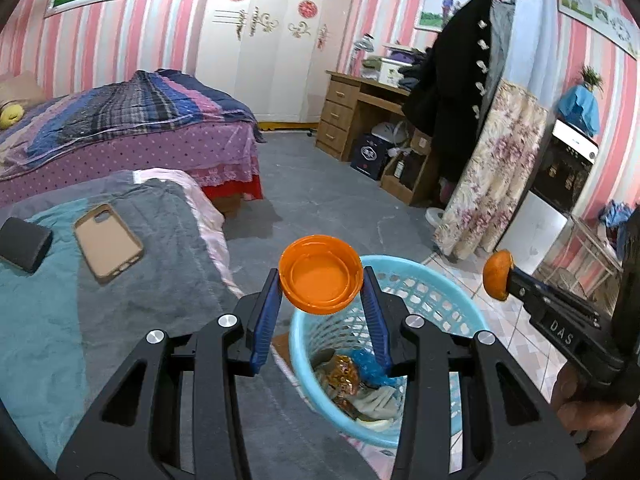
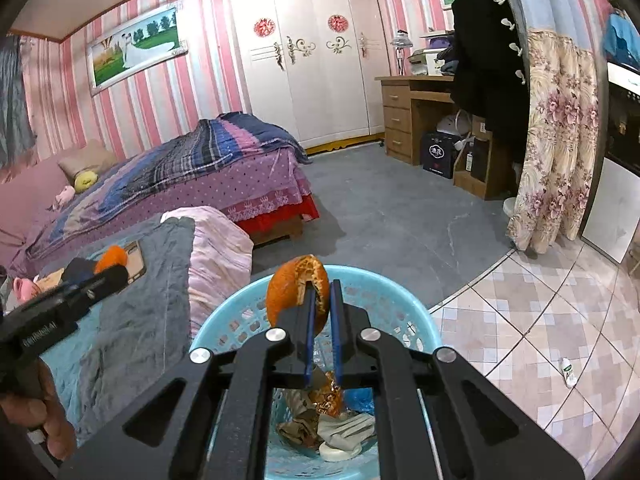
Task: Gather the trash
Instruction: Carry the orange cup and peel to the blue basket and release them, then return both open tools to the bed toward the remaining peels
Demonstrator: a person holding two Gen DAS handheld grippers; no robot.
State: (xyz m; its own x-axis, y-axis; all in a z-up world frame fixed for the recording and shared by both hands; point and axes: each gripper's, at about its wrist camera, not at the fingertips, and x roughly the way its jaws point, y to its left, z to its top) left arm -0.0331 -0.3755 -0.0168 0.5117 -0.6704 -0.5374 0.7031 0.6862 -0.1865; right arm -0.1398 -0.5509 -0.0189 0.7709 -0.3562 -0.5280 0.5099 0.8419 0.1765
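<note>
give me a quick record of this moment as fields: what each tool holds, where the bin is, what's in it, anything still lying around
left tool: shut on orange cap, over the basket's near rim
right tool: shut on orange peel, above the basket
blue basket: on the floor beside the low bed, below both tools
basket contents: crumpled wrappers, blue plastic, pale scraps
left on floor: small white bottle on the tiles
on bedding: phone case, dark pouch

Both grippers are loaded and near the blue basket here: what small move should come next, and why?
Probably open the right gripper to drop the orange peel: it is pinched between shut jaws above the blue basket, which already holds wrappers. The left gripper, gripping the orange lid by the basket's near rim, could release next.
</note>
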